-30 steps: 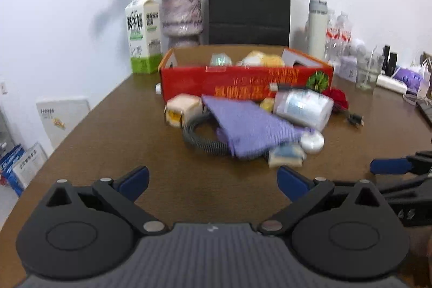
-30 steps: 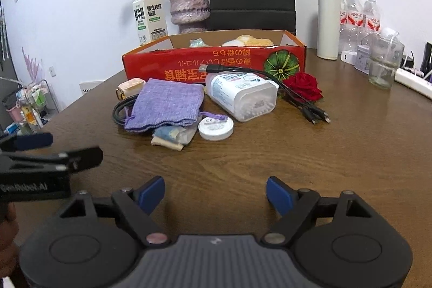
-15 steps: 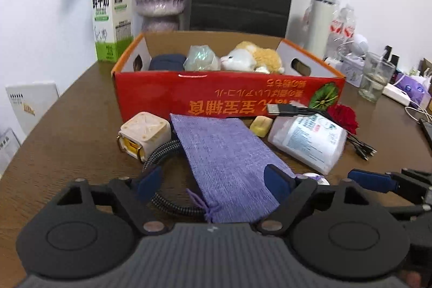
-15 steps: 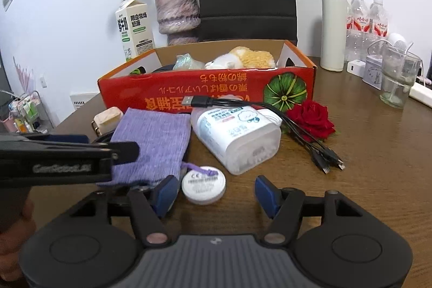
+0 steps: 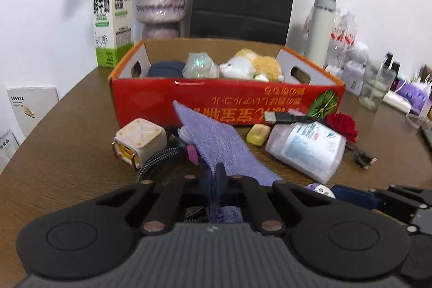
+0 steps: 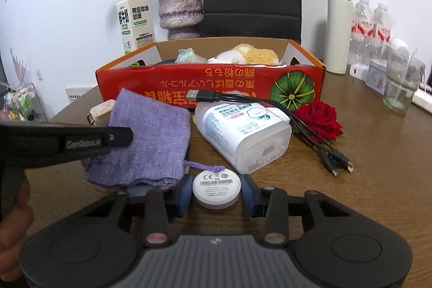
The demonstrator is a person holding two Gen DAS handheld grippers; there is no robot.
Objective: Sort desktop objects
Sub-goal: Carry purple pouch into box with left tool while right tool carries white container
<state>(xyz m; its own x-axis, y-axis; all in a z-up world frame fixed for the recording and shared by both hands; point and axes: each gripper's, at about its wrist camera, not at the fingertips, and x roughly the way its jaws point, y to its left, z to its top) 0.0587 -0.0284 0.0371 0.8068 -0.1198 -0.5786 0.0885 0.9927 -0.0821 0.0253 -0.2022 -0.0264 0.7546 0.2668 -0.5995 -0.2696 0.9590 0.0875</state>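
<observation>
Your left hand-held gripper (image 5: 216,180) is closed, with its fingers pinched on the near edge of the purple knit pouch (image 5: 221,145). The pouch rises off the tabletop (image 5: 67,153) at that edge, and its far corner leans toward the front wall of the red cardboard box (image 5: 151,101).

Your right hand-held gripper (image 6: 217,193) is partly open. Its blue pads bracket the white round puck (image 6: 216,188), which lies on the tabletop in front of the red cardboard box. Whether the pads touch the puck cannot be told, so treat this grasp as not yet made.

Status, judged from the present layout:
- Already in the red cardboard box: a plush cat (image 5: 253,66), a crinkled pale-green packet (image 5: 199,66) and a dark blue item (image 5: 164,70).
- Still on the tabletop in front of the box: the cream cube (image 5: 140,139), the braided cable (image 5: 156,158), the small yellow block (image 5: 258,134), the plastic wipes tub (image 6: 243,134), the USB cable bundle (image 6: 270,109) draped over that tub, and the red rose (image 6: 320,118).

The task appears to be at an early to middle stage. Assuming the box is the destination, the pouch and the puck are the items in hand, and six more remain in front of the box
</observation>
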